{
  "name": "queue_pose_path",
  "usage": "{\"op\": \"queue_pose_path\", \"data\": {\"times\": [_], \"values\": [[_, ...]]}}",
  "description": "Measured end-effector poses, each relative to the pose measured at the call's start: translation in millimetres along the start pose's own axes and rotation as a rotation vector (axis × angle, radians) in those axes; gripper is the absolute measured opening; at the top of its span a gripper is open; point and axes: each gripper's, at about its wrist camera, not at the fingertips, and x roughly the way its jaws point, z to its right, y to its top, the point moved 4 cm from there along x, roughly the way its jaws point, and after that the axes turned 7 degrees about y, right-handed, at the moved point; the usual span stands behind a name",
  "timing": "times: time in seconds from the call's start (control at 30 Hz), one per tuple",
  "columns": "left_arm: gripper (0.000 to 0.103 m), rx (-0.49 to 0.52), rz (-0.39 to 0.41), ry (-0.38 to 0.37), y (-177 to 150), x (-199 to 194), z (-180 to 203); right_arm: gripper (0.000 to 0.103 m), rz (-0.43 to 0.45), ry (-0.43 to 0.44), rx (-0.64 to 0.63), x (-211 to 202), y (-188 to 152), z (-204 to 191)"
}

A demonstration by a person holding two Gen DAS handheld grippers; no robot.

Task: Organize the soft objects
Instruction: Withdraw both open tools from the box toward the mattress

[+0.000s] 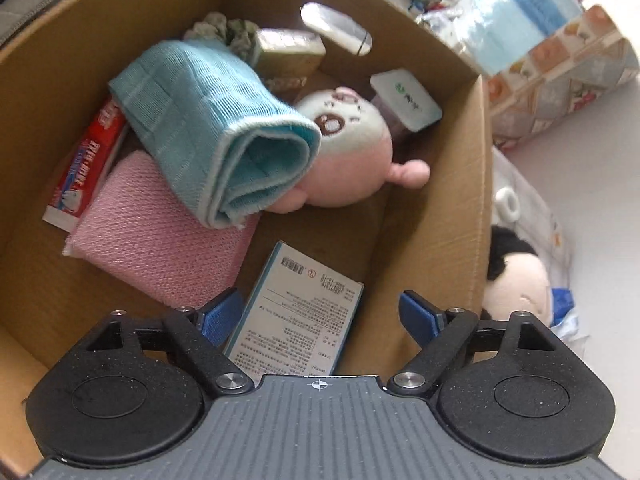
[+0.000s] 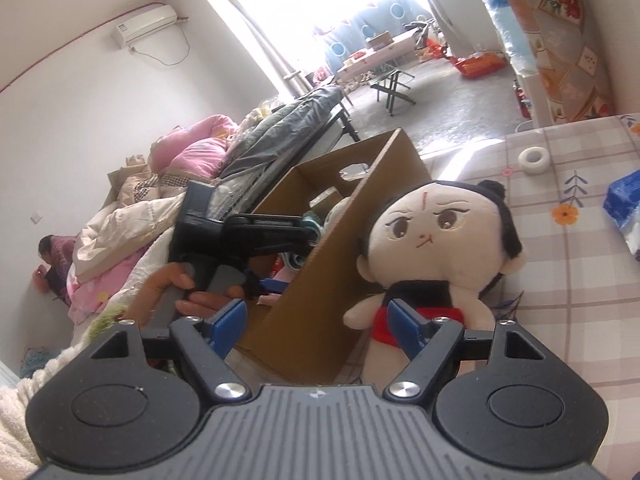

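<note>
In the left wrist view I look down into a cardboard box (image 1: pixel 440 208). Inside, a folded teal towel (image 1: pixel 208 128) rests on a pink cloth (image 1: pixel 160 248) and a pink-and-white plush (image 1: pixel 348 140). My left gripper (image 1: pixel 320 314) hangs open above a printed white carton (image 1: pixel 296 312), gripping nothing. Outside the box's right wall lies a black-haired doll (image 1: pixel 516 276). The right wrist view shows that doll (image 2: pixel 436 240), in a red garment, leaning upright against the box (image 2: pixel 340 264). My right gripper (image 2: pixel 316 320) is open just in front of it, one fingertip (image 2: pixel 404 320) before its lower body.
The box also holds a red toothpaste carton (image 1: pixel 88 160), tissue packs (image 1: pixel 404 100) and a soap bar (image 1: pixel 292 52). A hand (image 2: pixel 160 292) holds the other gripper over the box. On the patterned cloth lie a tape roll (image 2: pixel 534 160) and a blue pack (image 2: pixel 624 204). Bedding is piled at the left.
</note>
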Motion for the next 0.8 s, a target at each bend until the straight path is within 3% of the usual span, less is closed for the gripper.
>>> {"op": "queue_pose_path", "data": {"times": [0.13,0.23,0.5,0.67,0.8], "values": [[0.091,-0.008,0.05,-0.032,-4.6,-21.6,-5.0,0.082,0.031,-0.016,0.003,-6.6,-8.6,3.8],[0.095,0.003,0.096,-0.083,-11.8,-42.6,-4.7,0.093,0.066,-0.048,0.016,-13.8,-18.6,7.6],[0.102,0.056,0.334,-0.2,-49.6,-112.4,-5.0,0.103,0.168,-0.166,0.086,-41.5,-46.3,25.2],[0.103,0.152,0.475,-0.203,-72.1,-151.5,15.7,0.103,0.248,-0.227,0.112,-72.1,-52.6,46.7],[0.103,0.282,0.554,-0.248,-95.4,-174.6,50.7,0.103,0.323,-0.266,0.128,-96.6,-55.1,62.0]]}}
